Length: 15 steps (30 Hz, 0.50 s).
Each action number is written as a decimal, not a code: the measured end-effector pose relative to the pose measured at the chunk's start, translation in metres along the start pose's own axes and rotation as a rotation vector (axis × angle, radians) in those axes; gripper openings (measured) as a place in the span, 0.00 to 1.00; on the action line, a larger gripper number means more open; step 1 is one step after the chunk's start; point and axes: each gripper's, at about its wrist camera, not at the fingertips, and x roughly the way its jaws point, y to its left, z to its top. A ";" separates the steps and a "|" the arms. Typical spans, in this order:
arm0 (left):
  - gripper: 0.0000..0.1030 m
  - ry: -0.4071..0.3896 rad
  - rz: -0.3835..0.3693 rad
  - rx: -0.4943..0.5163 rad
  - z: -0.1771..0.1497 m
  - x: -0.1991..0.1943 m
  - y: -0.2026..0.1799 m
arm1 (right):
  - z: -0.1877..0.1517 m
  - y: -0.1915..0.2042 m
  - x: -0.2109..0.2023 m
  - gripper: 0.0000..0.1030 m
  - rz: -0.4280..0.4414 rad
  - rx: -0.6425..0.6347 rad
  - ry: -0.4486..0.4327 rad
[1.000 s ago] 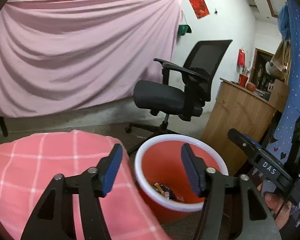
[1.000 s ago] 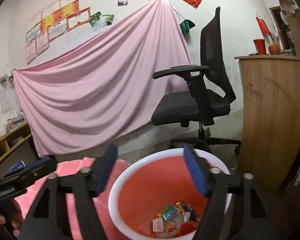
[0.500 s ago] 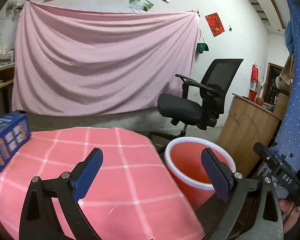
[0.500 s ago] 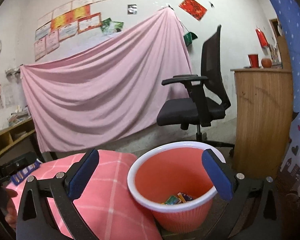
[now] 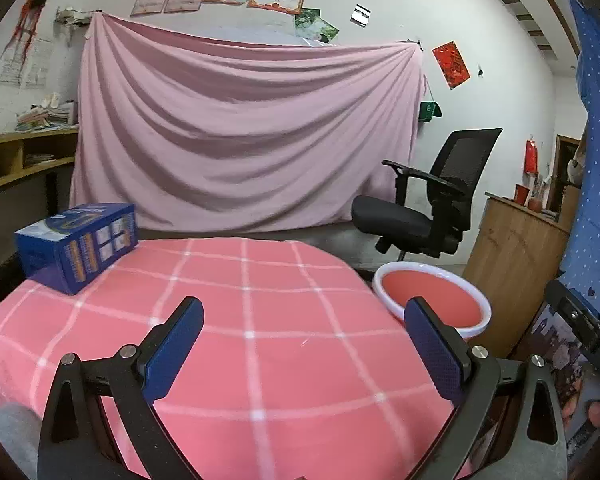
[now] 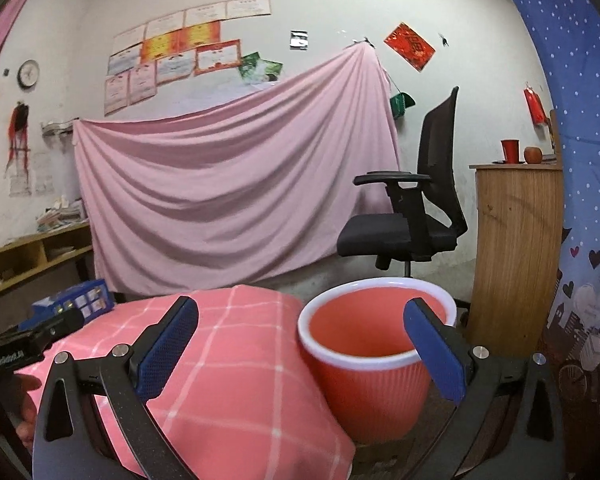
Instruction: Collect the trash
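A: So, which step is running?

B: Judging by the bare checked tabletop (image 5: 260, 320), collecting is winding up; the left gripper (image 5: 304, 344) and right gripper (image 6: 300, 344) are both hanging with jaws wide, empty.

A: And the count?

B: One red bin (image 6: 372, 360) sitting right of the tabletop, one blue box (image 5: 76, 246) far left; no loose trash showing.

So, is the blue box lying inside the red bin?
No, the blue box stands on the pink checked tablecloth, apart from the red bin beside the table.
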 end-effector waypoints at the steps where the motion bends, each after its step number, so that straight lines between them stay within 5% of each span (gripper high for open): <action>1: 0.95 -0.001 0.006 0.004 -0.002 -0.003 0.002 | -0.003 0.003 -0.003 1.00 0.001 -0.011 -0.004; 15: 0.96 -0.023 0.038 0.038 -0.025 -0.019 0.010 | -0.016 0.015 -0.008 1.00 -0.010 -0.062 -0.022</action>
